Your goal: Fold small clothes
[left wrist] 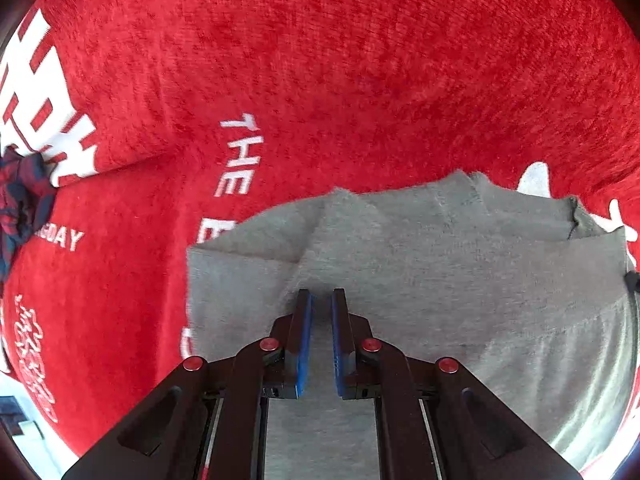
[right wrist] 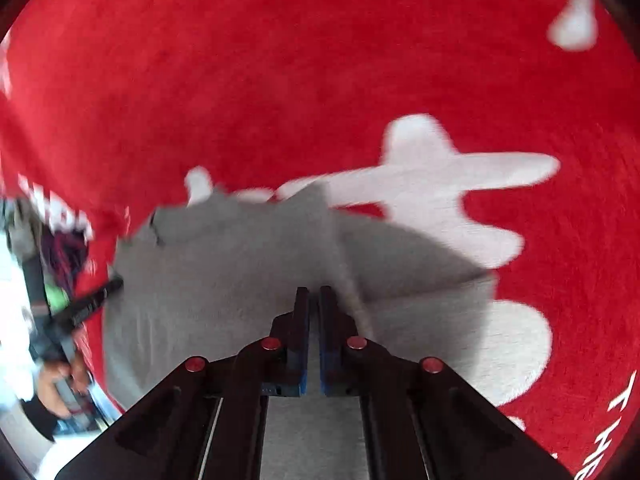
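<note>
1. Left wrist view: a grey garment (left wrist: 440, 280) lies spread on a red cloth (left wrist: 320, 60) printed with white lettering, and fills the lower right of the picture. Its far edge is uneven, with a fold line running diagonally from the upper middle down toward the fingers.
2. The left gripper (left wrist: 320, 300) sits low over the grey fabric. Its blue-padded fingers (left wrist: 304, 340) stand a little apart with a narrow gap between them; grey cloth shows through the gap, and I cannot tell whether any fabric is pinched.
3. At the far left edge a crumpled dark red and navy piece of clothing (left wrist: 20, 200) rests on the red cloth, well apart from the grey garment.
4. Right wrist view: the picture is blurred. The same grey garment (right wrist: 224, 272) lies on the red cloth (right wrist: 280, 60), beside large white shapes in the print (right wrist: 440, 176).
5. The right gripper (right wrist: 314, 296) is over the garment, near a raised fold. Its jaws are almost together, only a thin slit between the pads; nothing is visibly held.
6. At the left edge, the other gripper's dark fingers (right wrist: 96, 296) touch the garment's edge, with the person's hand (right wrist: 56, 388) behind.
</note>
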Action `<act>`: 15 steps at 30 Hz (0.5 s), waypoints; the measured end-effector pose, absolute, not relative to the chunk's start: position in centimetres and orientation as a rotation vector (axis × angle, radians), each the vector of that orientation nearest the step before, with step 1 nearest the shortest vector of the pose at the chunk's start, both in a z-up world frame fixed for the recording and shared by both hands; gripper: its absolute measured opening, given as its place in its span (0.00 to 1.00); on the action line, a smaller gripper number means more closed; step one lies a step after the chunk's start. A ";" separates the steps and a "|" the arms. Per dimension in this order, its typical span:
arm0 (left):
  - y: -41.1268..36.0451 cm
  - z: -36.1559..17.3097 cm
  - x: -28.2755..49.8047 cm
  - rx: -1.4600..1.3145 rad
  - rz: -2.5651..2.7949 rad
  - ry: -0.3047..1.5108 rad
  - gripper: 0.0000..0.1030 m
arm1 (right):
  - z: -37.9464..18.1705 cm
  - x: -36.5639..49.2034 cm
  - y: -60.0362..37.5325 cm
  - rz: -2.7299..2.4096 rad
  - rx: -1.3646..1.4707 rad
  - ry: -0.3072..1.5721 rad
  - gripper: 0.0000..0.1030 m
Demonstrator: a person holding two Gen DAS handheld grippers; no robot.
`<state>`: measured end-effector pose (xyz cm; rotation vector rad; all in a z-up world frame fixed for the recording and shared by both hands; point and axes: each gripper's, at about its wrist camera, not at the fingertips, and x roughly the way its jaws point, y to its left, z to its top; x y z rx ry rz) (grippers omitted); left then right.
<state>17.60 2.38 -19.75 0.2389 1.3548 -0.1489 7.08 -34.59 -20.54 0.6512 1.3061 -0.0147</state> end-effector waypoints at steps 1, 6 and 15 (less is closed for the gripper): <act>2.6 -19.6 17.6 0.240 -0.142 1.352 0.11 | -20.4 6.9 -35.1 -0.023 0.672 1.300 0.02; 4.8 -17.9 16.7 0.172 -0.130 1.363 0.11 | -18.4 4.4 -36.0 -0.019 0.739 1.274 0.11; 6.4 -15.9 12.7 0.158 -0.201 1.356 0.99 | -17.3 -2.6 -31.5 0.021 0.982 1.257 0.59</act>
